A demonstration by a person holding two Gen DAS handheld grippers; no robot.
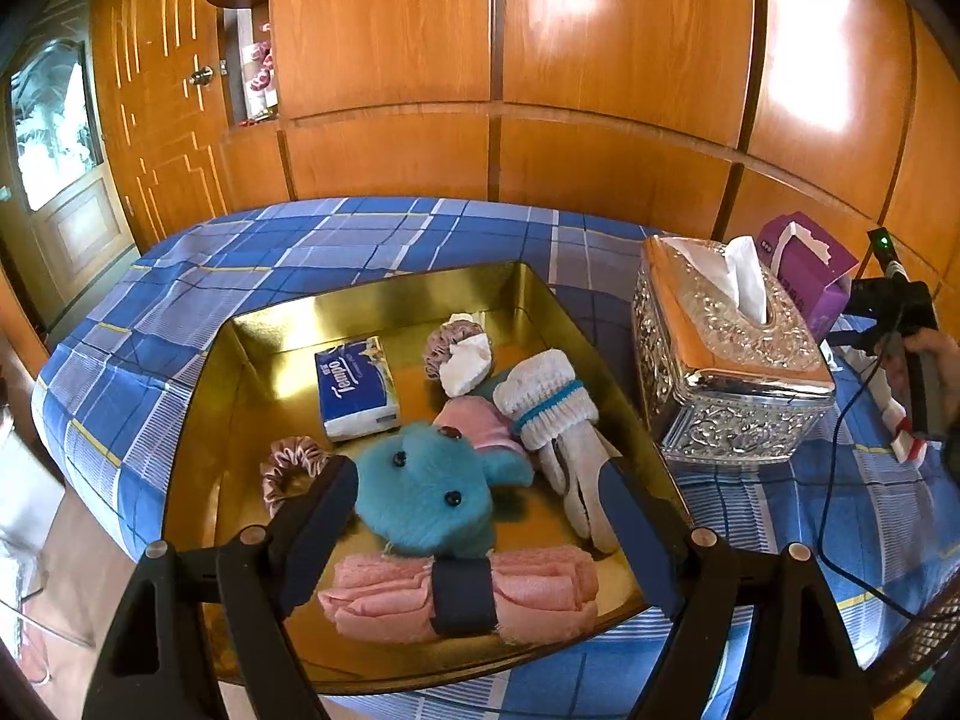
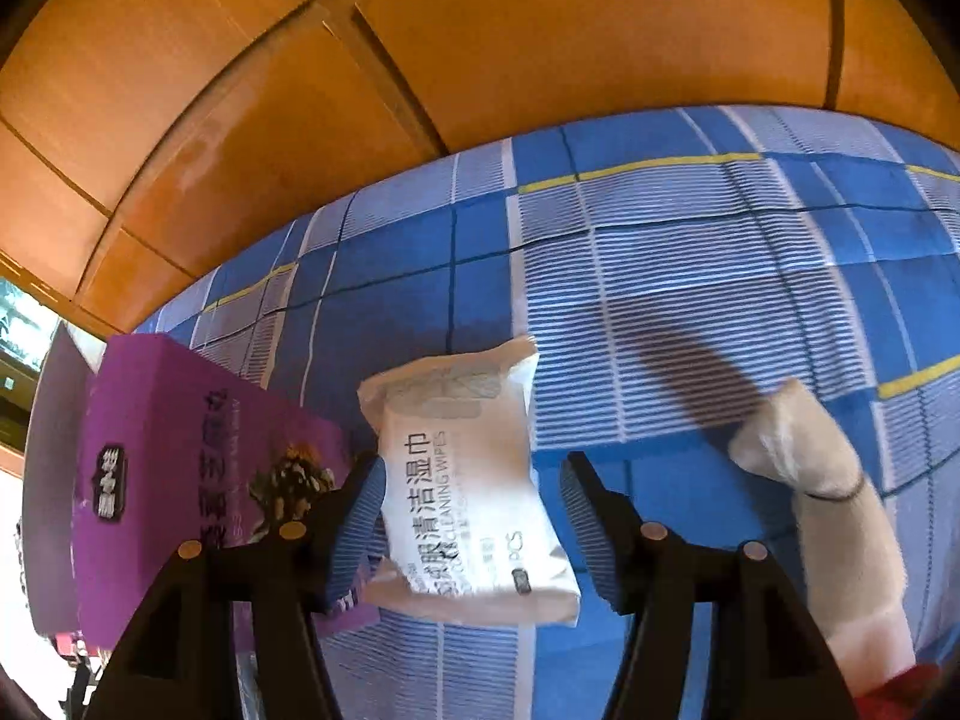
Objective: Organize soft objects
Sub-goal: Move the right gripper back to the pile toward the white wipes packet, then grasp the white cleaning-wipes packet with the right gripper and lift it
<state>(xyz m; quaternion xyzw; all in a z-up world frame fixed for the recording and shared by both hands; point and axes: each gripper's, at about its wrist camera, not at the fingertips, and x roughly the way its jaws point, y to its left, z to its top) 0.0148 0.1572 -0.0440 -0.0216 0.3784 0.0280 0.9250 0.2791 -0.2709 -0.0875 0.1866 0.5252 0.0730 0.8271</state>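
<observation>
Left gripper (image 1: pixel 480 504) has its jaws wide apart, gripping nothing, above the near part of a shallow gold metal tray (image 1: pixel 384 294) on the blue plaid bedsheet (image 1: pixel 240 252). Tray contents: fluffy teal plush toy (image 1: pixel 429 489) in the middle, w/ a rolled pink towel bound by a dark strap (image 1: pixel 462 597) just near of it; mauve satin scrunchie (image 1: pixel 288 471) at left; blue-and-white Tempo tissue pack (image 1: pixel 357 387) farther back; 2nd scrunchie holding a white tissue (image 1: pixel 459 354) at far centre; white knit sock w/ a blue band (image 1: pixel 549 399) lying over white gloves (image 1: pixel 585 480) on the right. Silver embossed tissue box (image 1: pixel 729 360) stands right of the tray, purple cardboard box (image 1: pixel 807 267) beyond it.

Right gripper (image 2: pixel 474 516), jaws apart, straddles a white pack of cleaning wipes (image 2: pixel 468 492) lying on the sheet; left pad looks to touch the pack, right pad is clear. Purple box at left, cream sock (image 2: pixel 834 510) at right.
</observation>
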